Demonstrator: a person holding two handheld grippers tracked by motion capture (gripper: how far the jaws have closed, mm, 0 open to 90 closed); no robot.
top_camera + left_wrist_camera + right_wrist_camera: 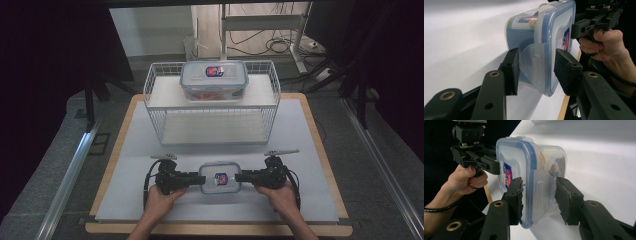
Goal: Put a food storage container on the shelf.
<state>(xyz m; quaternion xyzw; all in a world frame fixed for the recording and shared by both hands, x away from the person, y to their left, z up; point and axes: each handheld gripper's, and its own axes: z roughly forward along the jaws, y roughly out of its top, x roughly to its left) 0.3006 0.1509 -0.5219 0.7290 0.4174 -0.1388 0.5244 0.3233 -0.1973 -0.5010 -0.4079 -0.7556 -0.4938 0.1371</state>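
A small clear container with a blue-rimmed lid (220,178) is near the front edge of the white board, held between my two grippers. My left gripper (200,178) clamps its left end. In the left gripper view its jaws (536,61) press the lid on one side and the flared latch flap (532,65) on the other. My right gripper (239,177) clamps the right end, and in the right gripper view (539,188) one jaw sits on the lid and the other on the base. The container (534,177) holds some food.
A white wire rack (152,95) stands at the back of the board, with a larger blue-lidded container (214,80) on its upper shelf. The white board (150,145) lies open between rack and hands. Its wooden edge (112,170) borders grey floor, and black stands are at both sides.
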